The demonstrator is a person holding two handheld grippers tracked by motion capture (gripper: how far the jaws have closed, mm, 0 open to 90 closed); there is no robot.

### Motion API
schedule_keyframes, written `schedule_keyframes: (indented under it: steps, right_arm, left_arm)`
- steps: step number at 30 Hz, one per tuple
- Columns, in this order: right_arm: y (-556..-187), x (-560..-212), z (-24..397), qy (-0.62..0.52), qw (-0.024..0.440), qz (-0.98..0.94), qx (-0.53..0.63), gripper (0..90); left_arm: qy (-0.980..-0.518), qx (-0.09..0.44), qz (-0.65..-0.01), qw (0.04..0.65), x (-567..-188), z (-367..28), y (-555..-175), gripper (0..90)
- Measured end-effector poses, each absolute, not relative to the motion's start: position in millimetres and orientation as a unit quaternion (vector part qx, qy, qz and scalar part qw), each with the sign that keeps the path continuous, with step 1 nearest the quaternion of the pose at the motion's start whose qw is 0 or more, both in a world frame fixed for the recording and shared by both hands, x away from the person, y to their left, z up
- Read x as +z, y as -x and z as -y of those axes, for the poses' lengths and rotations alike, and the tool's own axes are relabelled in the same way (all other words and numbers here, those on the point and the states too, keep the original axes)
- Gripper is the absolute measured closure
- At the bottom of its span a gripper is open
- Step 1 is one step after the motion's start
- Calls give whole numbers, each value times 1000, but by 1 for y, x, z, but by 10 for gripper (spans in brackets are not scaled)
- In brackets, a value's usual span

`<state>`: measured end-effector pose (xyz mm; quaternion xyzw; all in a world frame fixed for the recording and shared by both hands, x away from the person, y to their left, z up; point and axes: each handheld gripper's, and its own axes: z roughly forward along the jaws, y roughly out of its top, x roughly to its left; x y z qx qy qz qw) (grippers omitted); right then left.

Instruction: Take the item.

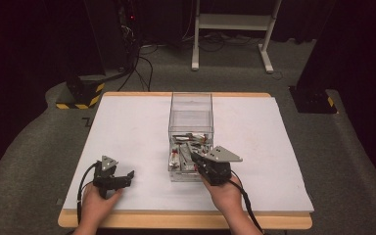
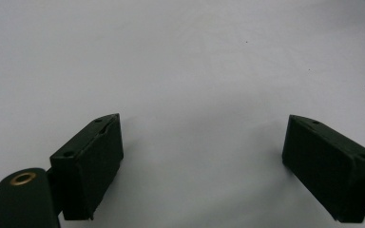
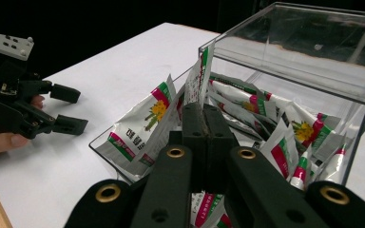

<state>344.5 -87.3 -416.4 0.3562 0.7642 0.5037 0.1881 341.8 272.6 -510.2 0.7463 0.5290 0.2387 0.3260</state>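
Note:
A clear plastic box (image 1: 191,105) stands mid-table with several white sachets (image 1: 185,152) printed in red, green and yellow piled at its near end. My right gripper (image 1: 194,157) reaches over the box's near wall. In the right gripper view its jaws (image 3: 204,111) are pressed together on the lower edge of one sachet (image 3: 198,78), which stands upright above the tips. More sachets (image 3: 142,128) lean against the box wall (image 3: 290,57). My left gripper (image 1: 127,178) rests on the white tabletop at the near left, open (image 2: 204,137), with nothing between its jaws.
The white table sheet (image 1: 127,127) has free room left and right of the box. A wooden edge (image 1: 176,220) runs along the near side. Beyond the table are a dark floor, cables and a white stand (image 1: 232,34).

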Motion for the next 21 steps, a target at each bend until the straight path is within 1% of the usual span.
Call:
schedule_keyframes:
  steps: [21]
  right_arm:
    - [-342,-407,96,-355,204,-748,522,900]
  left_arm:
    - [-746,238,-529,326,-510,-273,-342,137]
